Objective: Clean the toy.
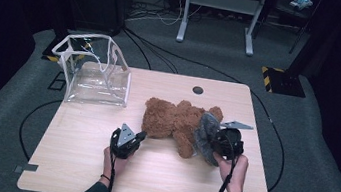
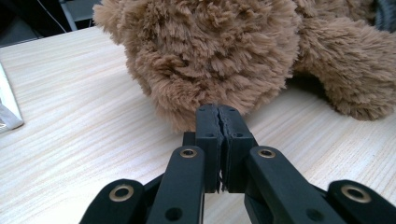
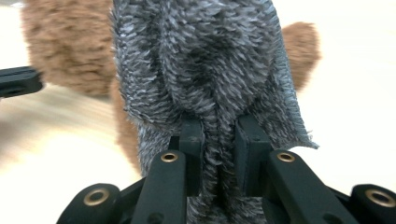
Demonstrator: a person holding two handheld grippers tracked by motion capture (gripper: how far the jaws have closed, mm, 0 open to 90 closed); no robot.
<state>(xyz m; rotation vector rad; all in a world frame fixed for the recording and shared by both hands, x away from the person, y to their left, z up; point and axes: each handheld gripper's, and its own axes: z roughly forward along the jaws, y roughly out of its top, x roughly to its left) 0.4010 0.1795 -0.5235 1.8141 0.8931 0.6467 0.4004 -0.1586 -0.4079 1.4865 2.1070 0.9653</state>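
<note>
Here, right hand-held gripper [image 3: 218, 140] clamped on grey cloth [image 3: 205, 70]; left hand-held gripper [image 2: 219, 116] closed, low beside teddy bear [image 2: 210, 51].

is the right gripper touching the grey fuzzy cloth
Touching. The right gripper view shows the right gripper clamped on a fold of the grey fuzzy cloth.

Ahead of the left gripper [image 1: 141, 135], the brown teddy bear [image 1: 175, 119] blocks passage, its fur touching the closed jaw tips. To that gripper's left, bare table [image 1: 87, 135] runs clear up to the transparent bag [image 1: 96, 73]. A grey fleece cloth [image 3: 205, 70] fills the right gripper [image 3: 219, 135] jaws and screens its front.
</note>
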